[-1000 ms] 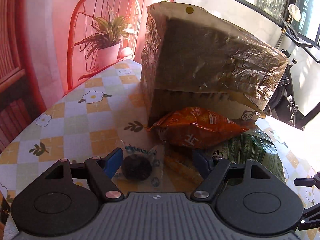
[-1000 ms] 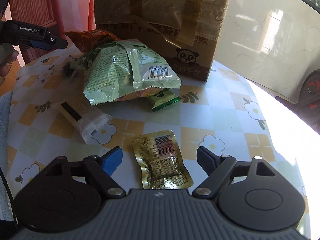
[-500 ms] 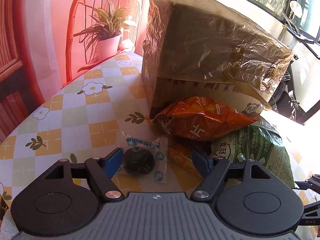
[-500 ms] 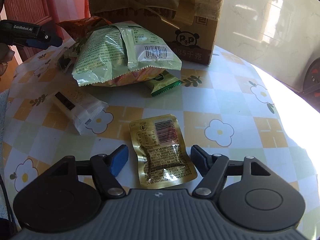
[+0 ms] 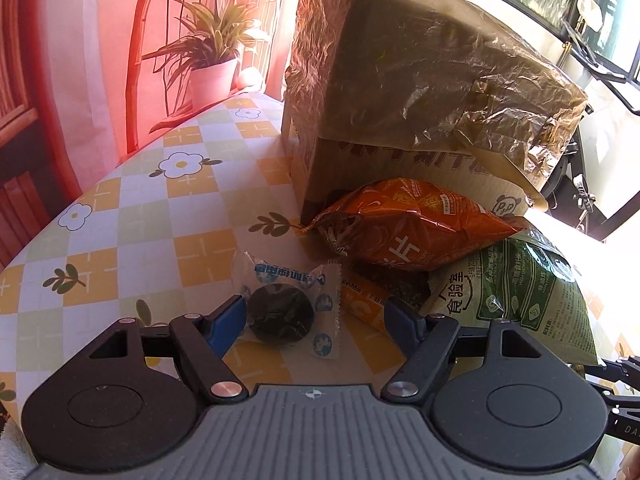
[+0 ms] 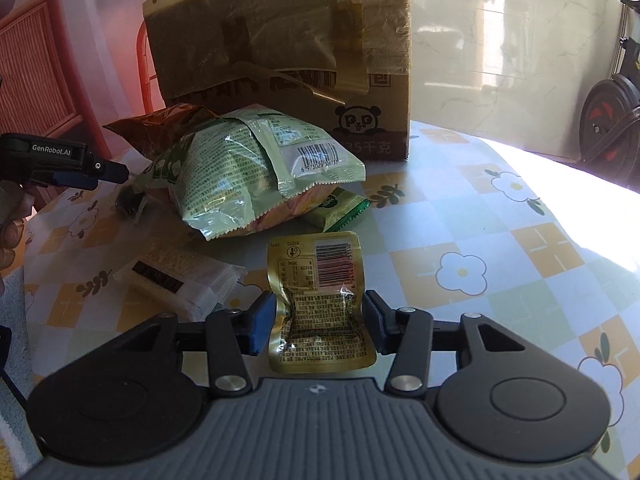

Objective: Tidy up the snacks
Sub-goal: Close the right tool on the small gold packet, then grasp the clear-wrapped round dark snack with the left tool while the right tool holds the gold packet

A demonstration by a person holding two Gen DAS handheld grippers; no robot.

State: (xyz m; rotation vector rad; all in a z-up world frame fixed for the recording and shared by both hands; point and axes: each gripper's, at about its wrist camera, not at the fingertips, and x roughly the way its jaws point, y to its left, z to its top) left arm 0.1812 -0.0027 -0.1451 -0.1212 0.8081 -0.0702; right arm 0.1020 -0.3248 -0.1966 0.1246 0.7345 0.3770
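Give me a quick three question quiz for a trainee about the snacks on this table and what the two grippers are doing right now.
1. True or false: the right gripper has its pads pressed on the gold foil pouch.
2. Multiple choice: what lies between the open fingers of the left gripper? A. the orange chip bag B. the dark round cookie in a clear wrapper C. the small green packet
3. Fill in: the big green snack bag lies in front of the taped ____.

Key: 1 true, its jaws have just been closing and the pouch is buckled between them. 2 B. 3 cardboard box.
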